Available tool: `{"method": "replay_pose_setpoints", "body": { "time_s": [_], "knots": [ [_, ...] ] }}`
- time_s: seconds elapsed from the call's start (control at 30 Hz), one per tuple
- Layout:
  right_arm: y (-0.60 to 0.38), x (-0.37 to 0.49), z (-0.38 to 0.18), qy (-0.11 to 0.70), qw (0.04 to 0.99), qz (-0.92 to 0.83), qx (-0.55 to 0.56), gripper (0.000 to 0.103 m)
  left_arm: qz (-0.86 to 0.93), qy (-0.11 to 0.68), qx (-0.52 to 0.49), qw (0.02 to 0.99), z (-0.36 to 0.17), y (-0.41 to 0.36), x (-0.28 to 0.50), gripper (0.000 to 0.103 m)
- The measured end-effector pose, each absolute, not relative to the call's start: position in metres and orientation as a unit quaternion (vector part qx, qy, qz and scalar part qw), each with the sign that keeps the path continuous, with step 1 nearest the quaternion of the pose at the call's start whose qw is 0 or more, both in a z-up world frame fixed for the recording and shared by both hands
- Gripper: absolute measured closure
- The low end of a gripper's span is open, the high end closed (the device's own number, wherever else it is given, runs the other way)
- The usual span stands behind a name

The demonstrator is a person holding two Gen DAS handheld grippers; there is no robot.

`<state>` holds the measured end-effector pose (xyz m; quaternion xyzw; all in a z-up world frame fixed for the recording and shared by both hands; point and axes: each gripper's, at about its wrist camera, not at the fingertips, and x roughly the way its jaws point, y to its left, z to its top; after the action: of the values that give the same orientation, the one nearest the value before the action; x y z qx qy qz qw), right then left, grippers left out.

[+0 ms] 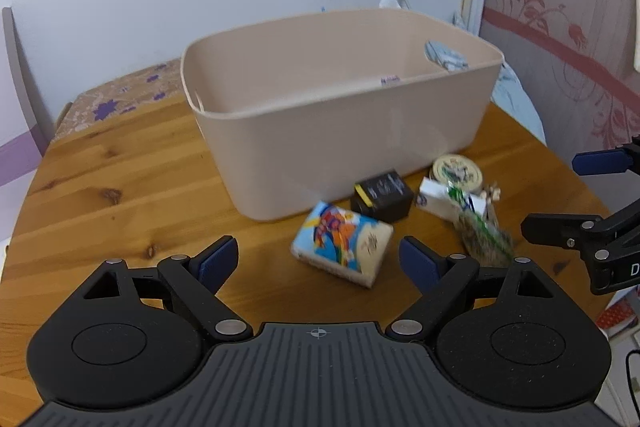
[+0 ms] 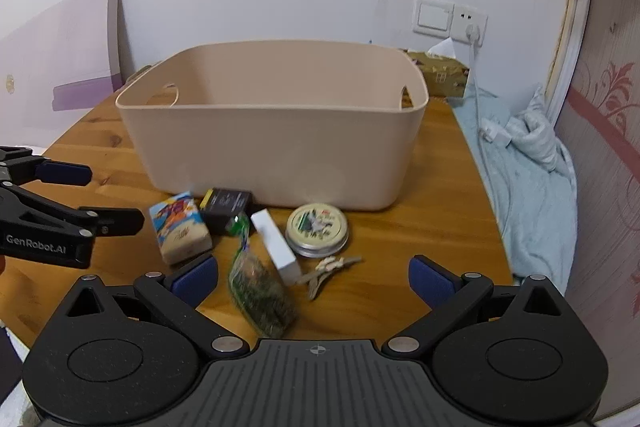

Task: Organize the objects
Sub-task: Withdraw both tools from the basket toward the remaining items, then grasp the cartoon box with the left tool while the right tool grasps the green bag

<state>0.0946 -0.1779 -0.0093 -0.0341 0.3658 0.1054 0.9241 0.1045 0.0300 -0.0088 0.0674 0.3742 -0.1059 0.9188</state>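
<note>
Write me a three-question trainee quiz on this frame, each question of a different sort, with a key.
1. True or false: the colourful box already lies inside the beige bin.
2. Multiple choice: which item stands nearest the bin's front wall? A) black box B) green packet C) twig bundle
3. Short answer: are the left tongs and right tongs open or shut, and does either hold anything?

Key: 1 false, it lies on the wooden table in front of the bin. 2 A. 3 both open, nothing held.
</note>
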Motion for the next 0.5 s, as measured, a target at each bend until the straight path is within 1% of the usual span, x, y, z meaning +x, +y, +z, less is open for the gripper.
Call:
{"method": "replay_pose_setpoints", "body": {
  "time_s": [0.37, 0.5],
  "knots": [
    [-0.172, 0.091, -0.041, 0.402, 0.908, 0.115, -0.027, 0.000, -0.109, 0.401, 0.075, 0.906, -0.035, 0.026, 0.106, 0.014],
    [-0.170, 0.093, -0.050, 0.411, 0.903, 0.119, -0.019, 0.000, -0.098, 0.394, 0.088, 0.910, -0.044, 0.026, 0.108, 0.014]
  ]
}}
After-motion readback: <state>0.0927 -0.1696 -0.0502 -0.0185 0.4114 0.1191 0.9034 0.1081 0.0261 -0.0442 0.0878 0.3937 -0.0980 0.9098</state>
